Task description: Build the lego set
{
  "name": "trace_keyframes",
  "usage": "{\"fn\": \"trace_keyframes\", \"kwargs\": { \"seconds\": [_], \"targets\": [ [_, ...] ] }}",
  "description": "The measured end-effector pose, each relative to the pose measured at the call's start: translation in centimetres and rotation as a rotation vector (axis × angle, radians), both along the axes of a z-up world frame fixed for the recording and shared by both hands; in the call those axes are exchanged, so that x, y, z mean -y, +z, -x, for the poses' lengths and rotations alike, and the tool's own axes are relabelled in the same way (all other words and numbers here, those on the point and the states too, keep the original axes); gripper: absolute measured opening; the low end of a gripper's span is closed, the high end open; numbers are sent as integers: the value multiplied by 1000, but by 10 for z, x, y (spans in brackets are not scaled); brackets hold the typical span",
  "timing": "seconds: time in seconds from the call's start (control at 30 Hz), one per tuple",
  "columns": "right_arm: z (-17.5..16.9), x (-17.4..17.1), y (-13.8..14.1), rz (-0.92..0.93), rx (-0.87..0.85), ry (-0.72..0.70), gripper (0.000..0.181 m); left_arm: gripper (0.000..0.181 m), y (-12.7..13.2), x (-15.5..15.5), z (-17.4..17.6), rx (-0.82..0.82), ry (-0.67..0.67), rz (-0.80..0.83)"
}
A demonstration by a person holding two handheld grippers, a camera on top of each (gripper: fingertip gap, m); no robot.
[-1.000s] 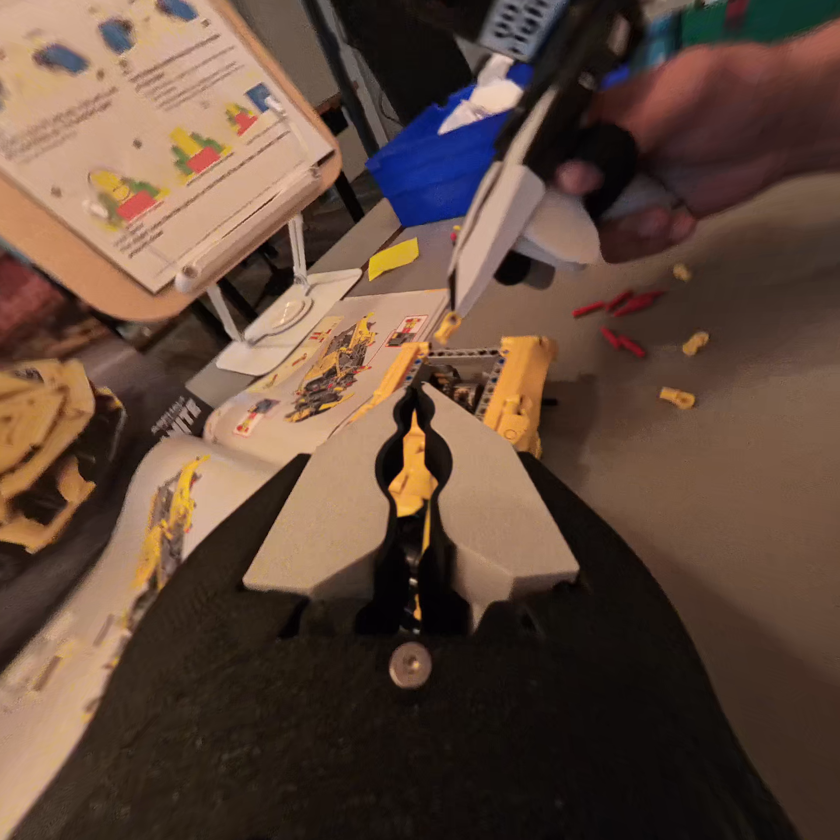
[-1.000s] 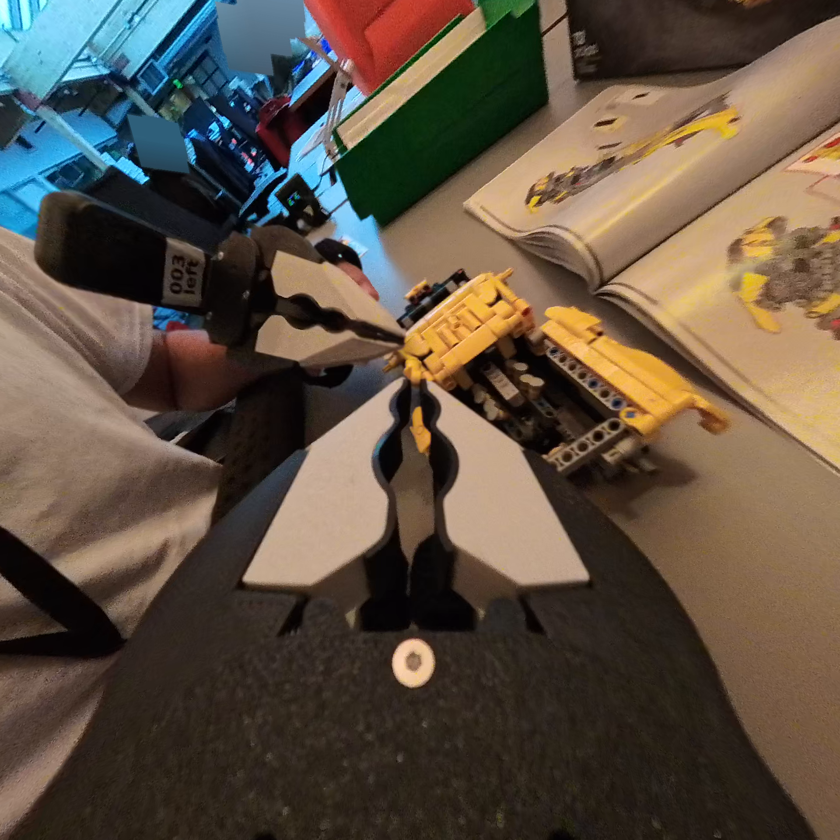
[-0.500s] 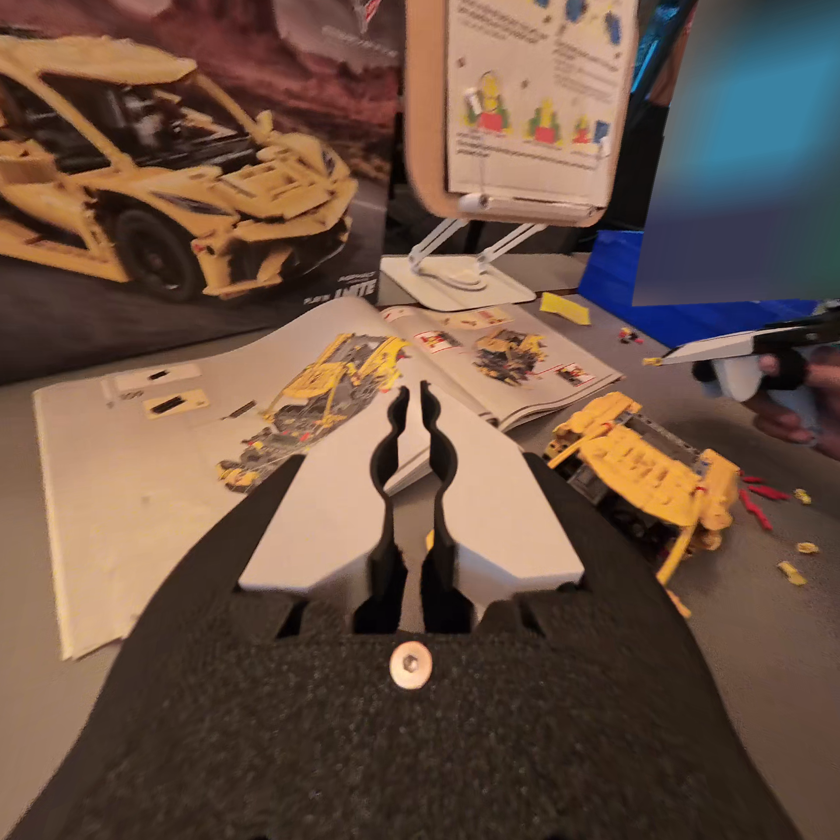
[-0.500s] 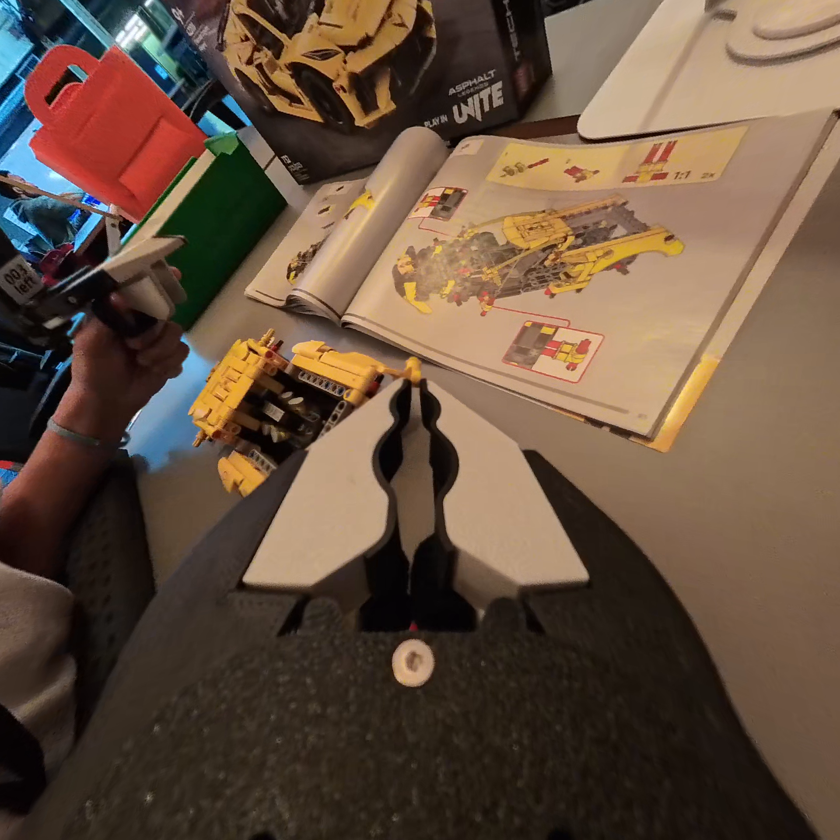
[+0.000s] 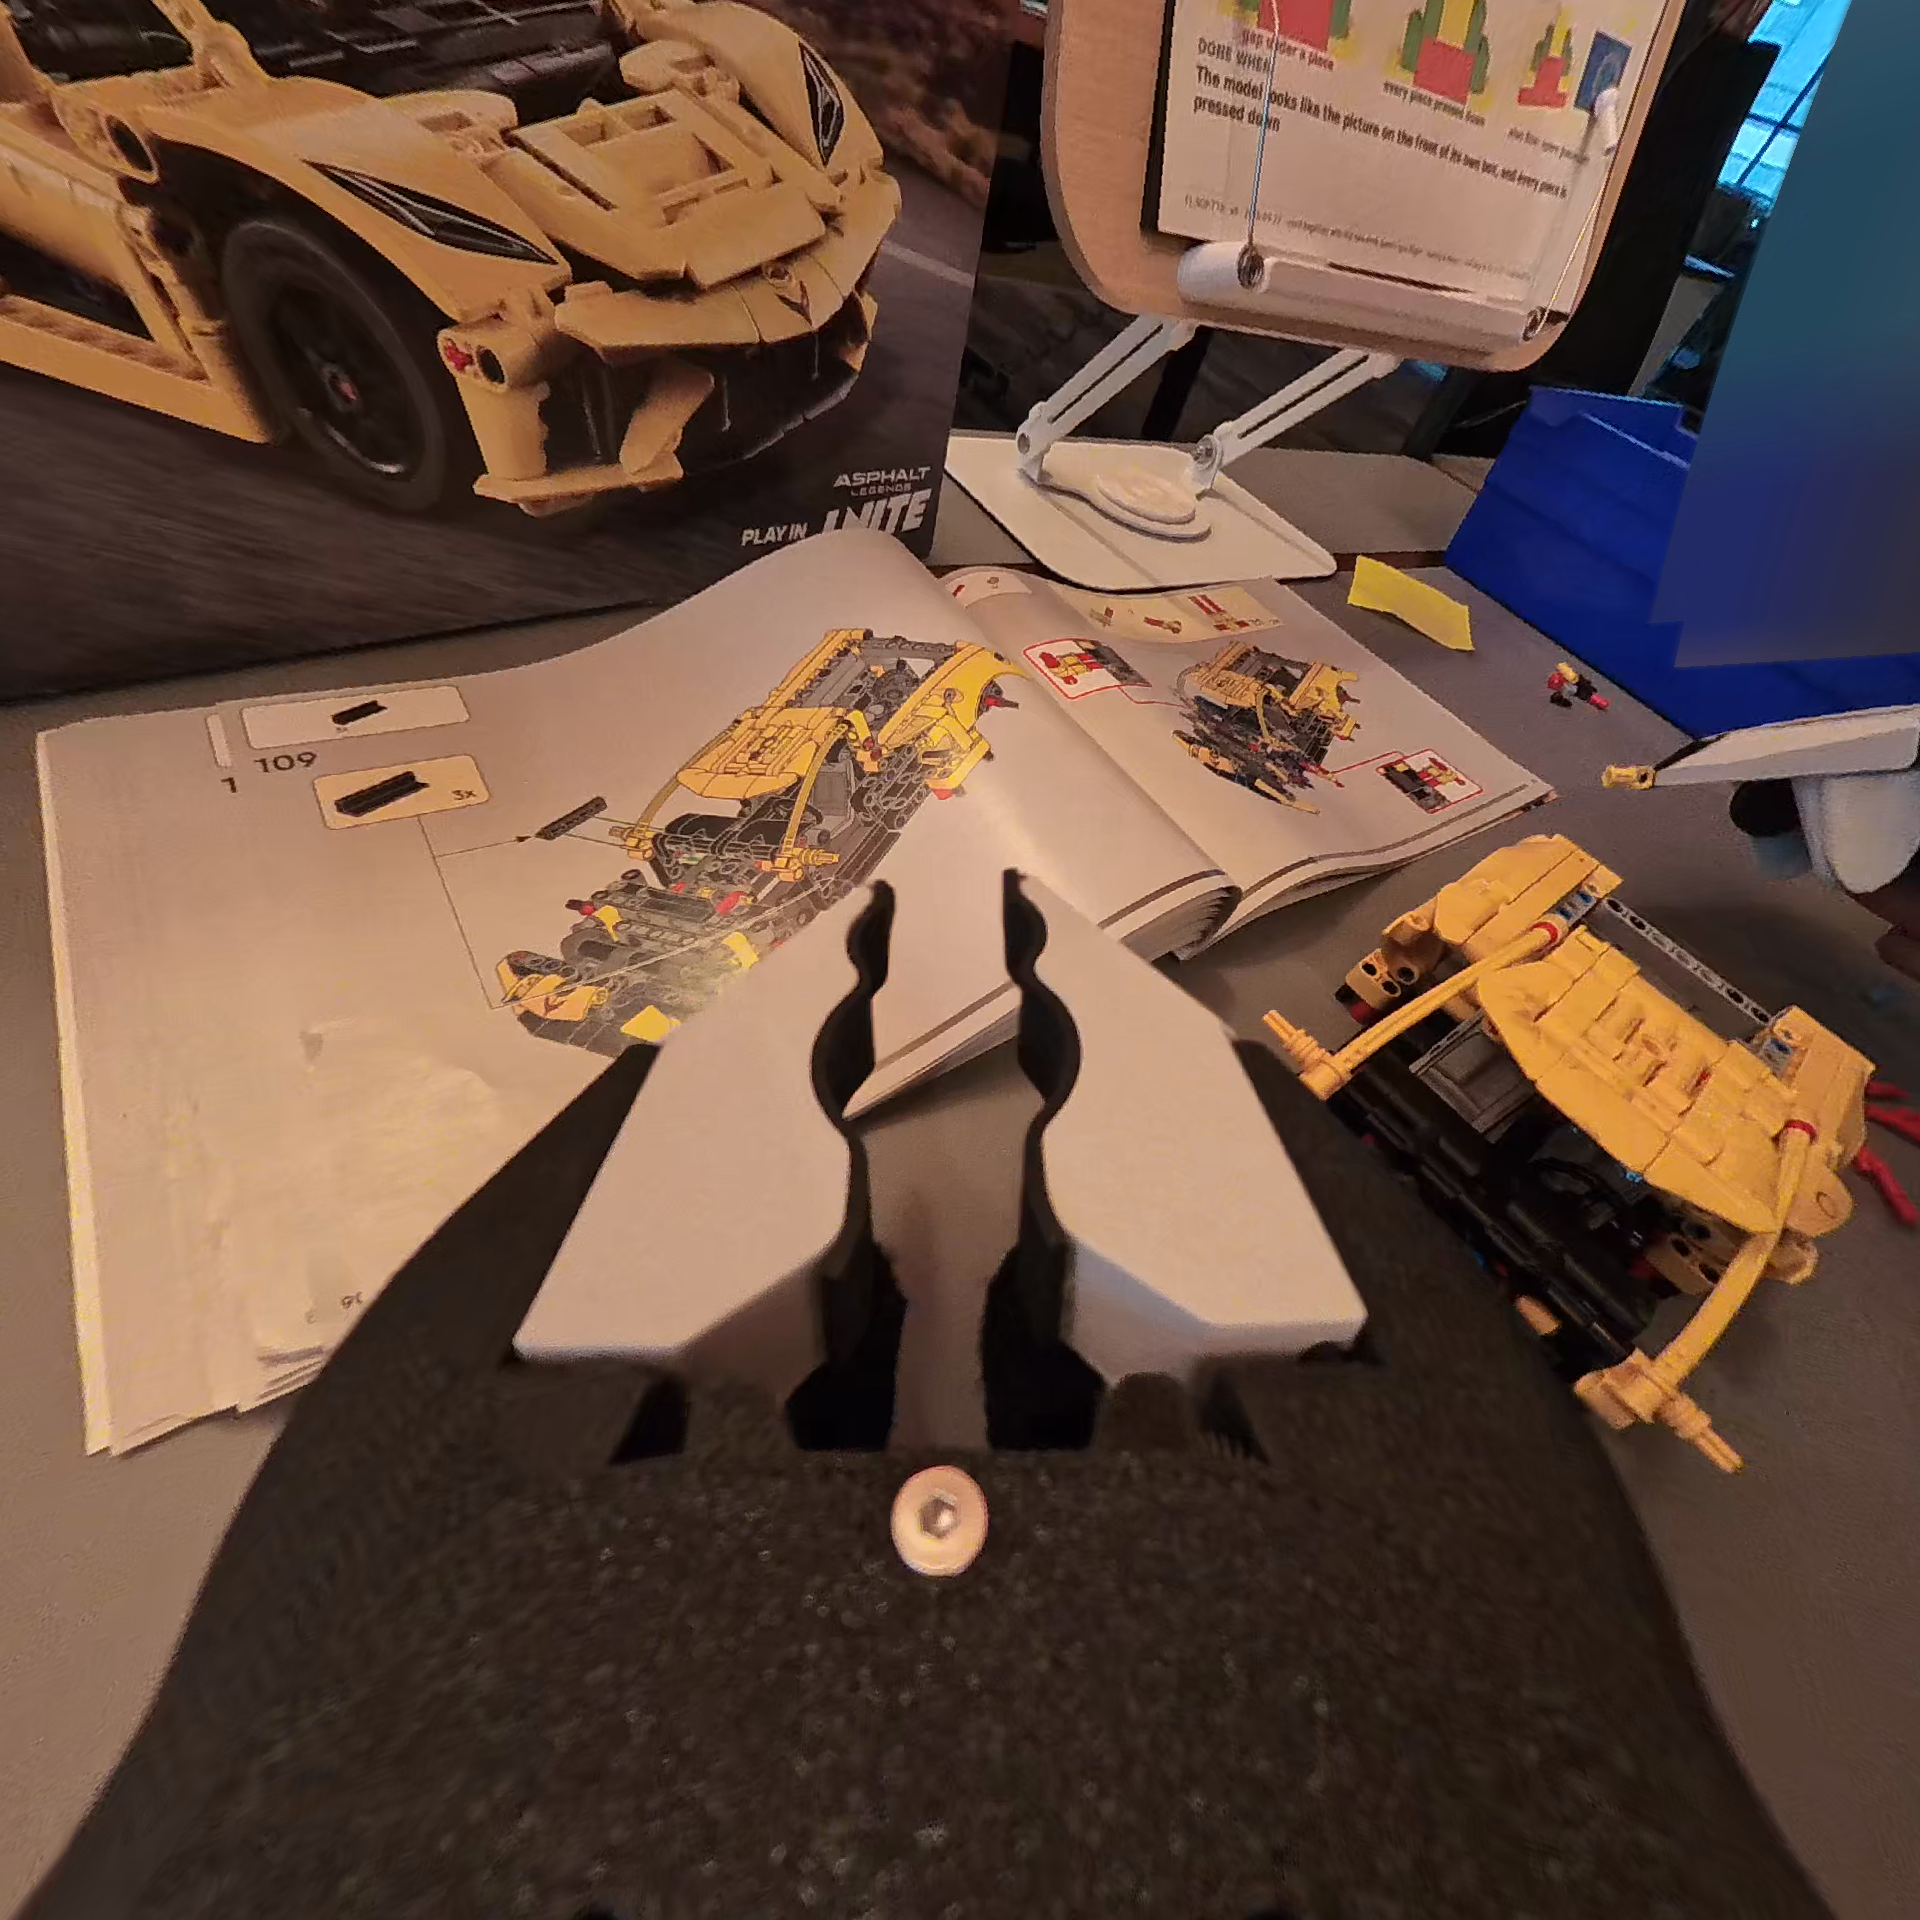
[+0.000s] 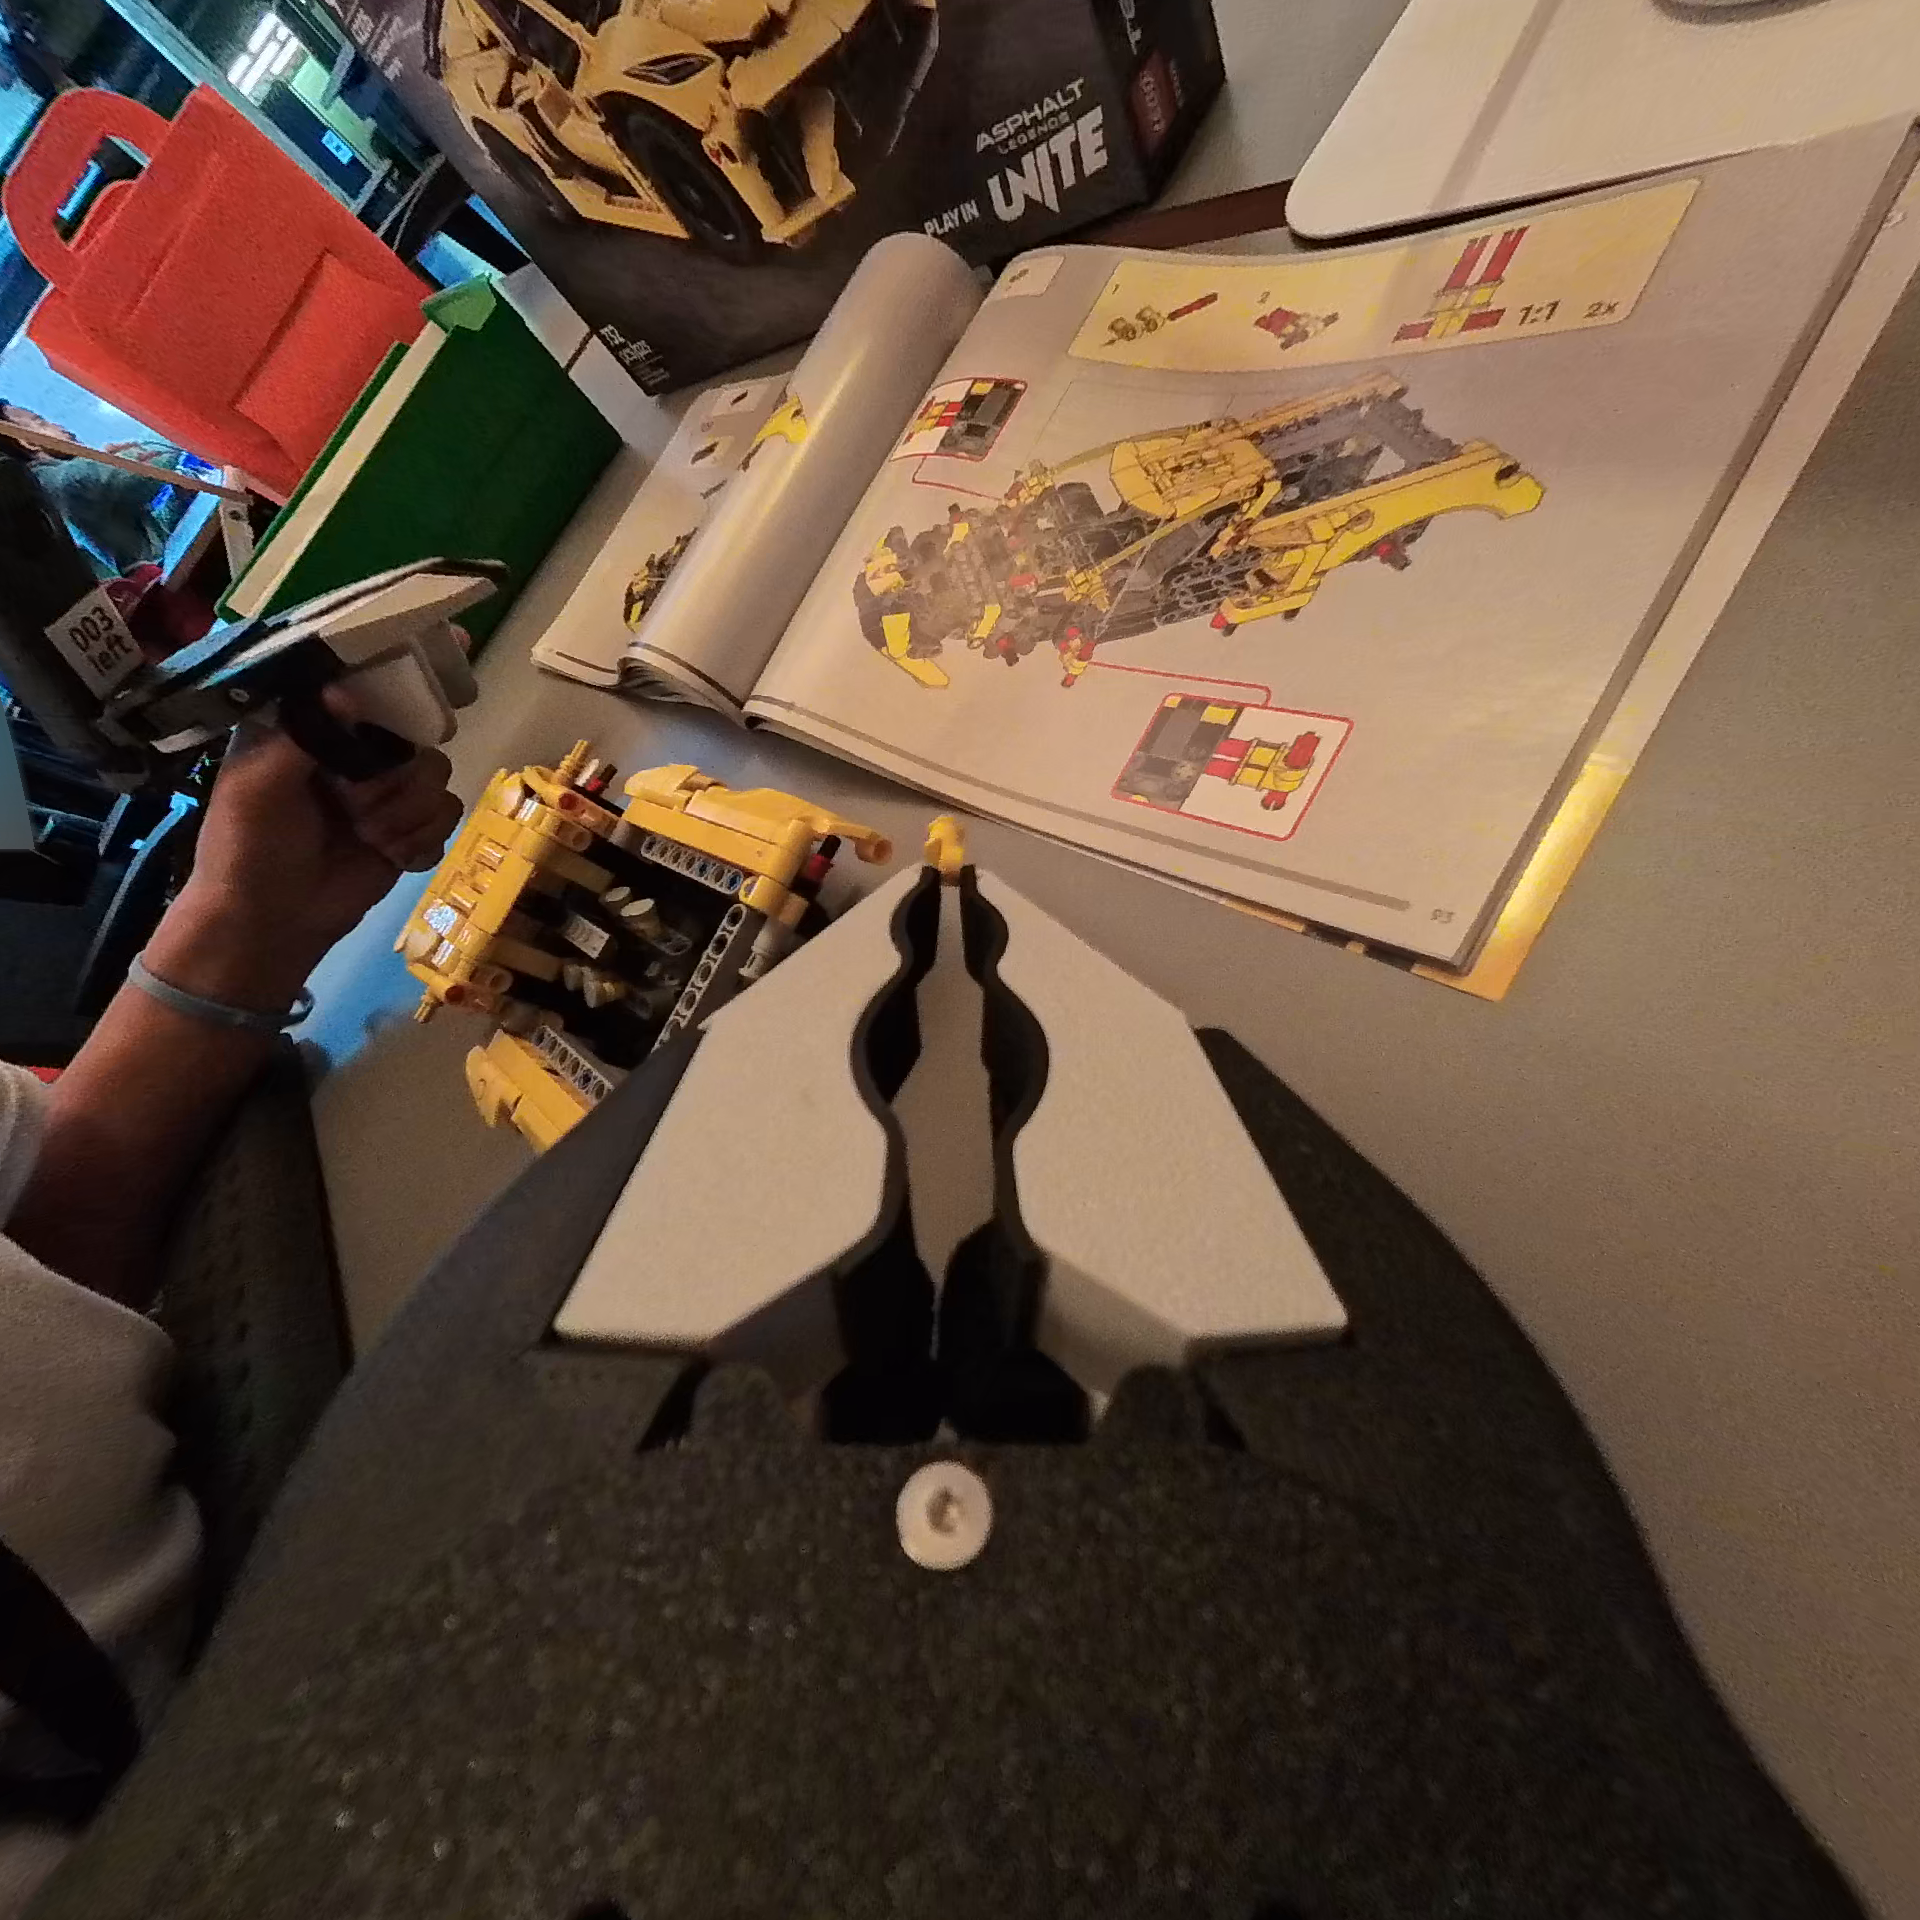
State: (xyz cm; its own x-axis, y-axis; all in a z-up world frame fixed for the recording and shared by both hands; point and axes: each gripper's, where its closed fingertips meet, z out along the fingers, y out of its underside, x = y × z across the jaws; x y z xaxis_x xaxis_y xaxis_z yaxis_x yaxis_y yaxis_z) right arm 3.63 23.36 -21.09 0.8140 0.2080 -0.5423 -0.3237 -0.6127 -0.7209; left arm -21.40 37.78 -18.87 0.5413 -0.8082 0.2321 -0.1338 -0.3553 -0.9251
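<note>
The yellow and black lego car body (image 5: 1579,1122) lies on the grey table, right of my left gripper (image 5: 943,894), which is open and empty over the open instruction booklet (image 5: 623,862). My right gripper (image 6: 948,878) is shut on a small yellow lego piece (image 6: 943,836) at its tips, held above the table beside the car body (image 6: 613,904). The right gripper's tip with the yellow piece also shows at the right edge of the left wrist view (image 5: 1631,774). The left gripper shows in a hand at the left of the right wrist view (image 6: 353,634).
The set's box (image 5: 436,312) stands behind the booklet. A document stand (image 5: 1143,499) and a blue bin (image 5: 1558,540) are at the back right. Loose red pieces (image 5: 1886,1132) lie past the car body. A green box (image 6: 436,488) and an orange bag (image 6: 187,270) sit at the far left. My right fingertips sit around 30 cm from my left ones.
My left gripper let go of the car body, opened and swung left over the booklet. My right gripper drew back from the car body, still holding the small yellow piece.
</note>
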Motion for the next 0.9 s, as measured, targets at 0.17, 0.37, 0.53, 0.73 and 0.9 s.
{"fn": "trace_keyframes", "kwargs": {
  "seconds": [0.17, 0.37, 0.53, 0.73, 0.9],
  "targets": [
    [1, 2, -2, 2, 2, 3, 2, 39, 1, 2, -3, 67, -14, 96],
    [12, 6, 13, -29, -91, 43, 2, 41, 17, 27, -18, 82, -173, 52],
    [43, 17, 33, -34, -275, 162, 1, 41, 44, 87, -50, 21, -385, -70],
    [96, 37, 48, -22, -430, 378, 2, 41, 22, 178, -86, -239, -679, -230],
    [129, 50, 47, -8, -389, 500, 2, 17, 21, 187, -90, -444, -569, -657]
  ]
}}
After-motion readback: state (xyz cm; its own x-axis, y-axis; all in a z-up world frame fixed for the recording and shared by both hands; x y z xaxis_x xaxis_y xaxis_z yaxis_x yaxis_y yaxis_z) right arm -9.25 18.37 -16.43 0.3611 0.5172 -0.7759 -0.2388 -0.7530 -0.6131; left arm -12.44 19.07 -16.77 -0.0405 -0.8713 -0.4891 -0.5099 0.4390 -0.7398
